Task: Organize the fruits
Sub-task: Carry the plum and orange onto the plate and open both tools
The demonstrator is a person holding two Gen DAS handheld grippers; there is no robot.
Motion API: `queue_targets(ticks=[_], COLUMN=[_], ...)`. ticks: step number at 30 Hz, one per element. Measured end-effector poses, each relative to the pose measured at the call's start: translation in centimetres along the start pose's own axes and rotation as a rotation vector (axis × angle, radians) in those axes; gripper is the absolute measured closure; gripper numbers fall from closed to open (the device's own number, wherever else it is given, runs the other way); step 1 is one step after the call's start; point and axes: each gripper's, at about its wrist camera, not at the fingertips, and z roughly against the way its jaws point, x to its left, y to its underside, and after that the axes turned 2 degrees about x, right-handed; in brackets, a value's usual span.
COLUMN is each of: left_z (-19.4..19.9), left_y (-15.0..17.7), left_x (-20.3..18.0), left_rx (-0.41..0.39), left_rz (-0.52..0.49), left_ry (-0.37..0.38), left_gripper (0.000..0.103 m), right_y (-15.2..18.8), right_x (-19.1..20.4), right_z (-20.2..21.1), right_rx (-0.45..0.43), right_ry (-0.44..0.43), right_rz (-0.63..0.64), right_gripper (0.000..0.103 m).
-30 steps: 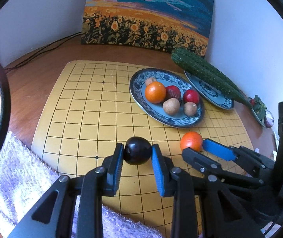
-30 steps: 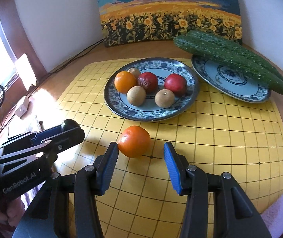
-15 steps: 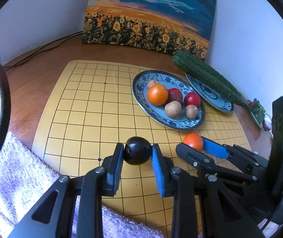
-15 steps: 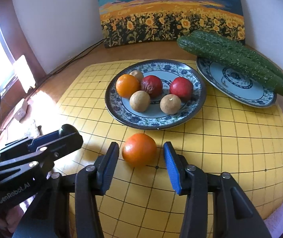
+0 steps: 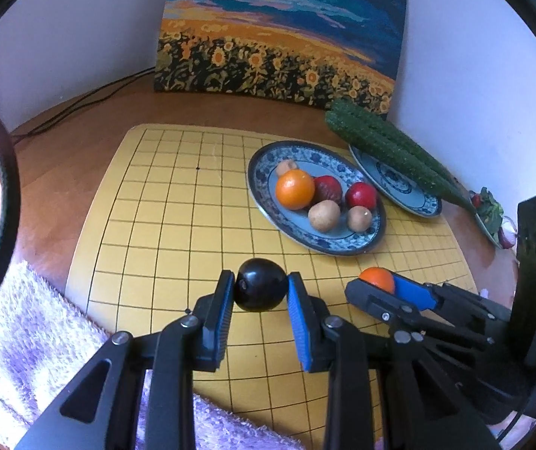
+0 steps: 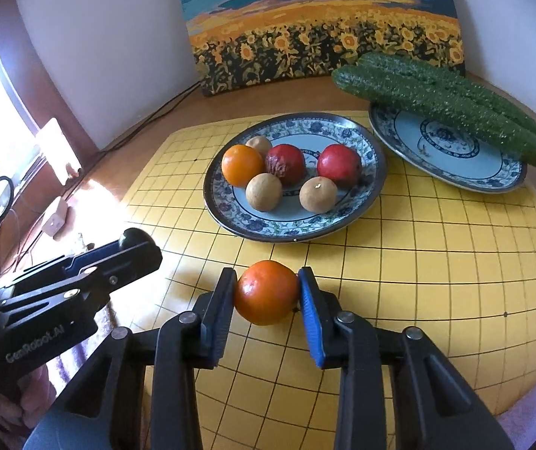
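Both grippers tilt steeply downward, left gripper [image 5: 260,292] jaws clamping a round glossy black fruit [image 5: 260,289], right gripper [image 6: 266,292] jaws just closing onto a round orange tangerine [image 6: 266,291].

Both grippers, the left gripper [image 5: 260,294] and right gripper [image 6: 266,294], are showing black plastic arms, silver screws and ribbed blue pads; white "GenRobot.AI" lettering is marking the left one.

Dark fruit [image 5: 260,289]: glossy, smooth skin. Cucumbers [image 6: 451,107]: rough, bumpy. Fruit plate [image 6: 373,172]: glazed ceramic. Towel [image 5: 31,341]: fluffy cloth. Board [image 5: 155,225]: matt yellow.
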Motion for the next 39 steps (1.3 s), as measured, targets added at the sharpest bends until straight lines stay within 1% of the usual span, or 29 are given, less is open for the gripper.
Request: queue_targets(ticks=[6, 11, 15, 20, 24, 29, 32, 35, 39], left_z=[0.1, 0.0, -0.2, -0.7, -2.0, -3.6, -4.8, -6.1, -7.5], left_y=[-1.0, -2.4, -3.8, -5.9, -7.8, -9.4, -10.1, -10.7, -11.1], left_x=[-0.8, -2.1, -2.8, -3.3, -3.4, -3.9, -4.2, -4.2, -4.1], left_rx=[-0.006, -0.014, -0.024, -0.049, -0.047, -0.045, -0.039, -0.021, -0.004], left_rz=[-0.015, -0.055, -0.081, -0.106, -0.107, -0.105, -0.113, -0.113, -0.102], left_ry=[0.019, 0.017, 0.027, 0.02, 0.027, 0.056, 0.081, 0.104, 0.106], left_gripper=[0.073, 0.073, 0.073, 0.073, 0.073, 0.073, 0.073, 0.073, 0.073], right_y=[-0.6, -1.5, -2.7, -4.7, -6.1, -7.4, -8.1, -8.4, -8.8], right_x=[-0.4, -1.0, -1.4, -1.7, -2.0, -2.6, -2.8, -2.8, -2.8], right_z=[1.1, 1.8, 2.3, 2.5, 2.0, 1.1, 0.5, -0.1, -1.0], right_rx=[-0.018, -0.035, -0.049, -0.068, -0.075, -0.08, -0.091, -0.1, -0.11], right_ry=[0.001, 0.009, 0.021, 0.047, 0.069, 0.079, 0.073, 0.088, 0.116], right_rz=[0.009, 0.014, 0.023, 0.042, 0.062, 0.071, 0.081, 0.109, 0.156], right_gripper=[0.068, 0.068, 0.068, 0.068, 0.068, 0.068, 0.068, 0.068, 0.068])
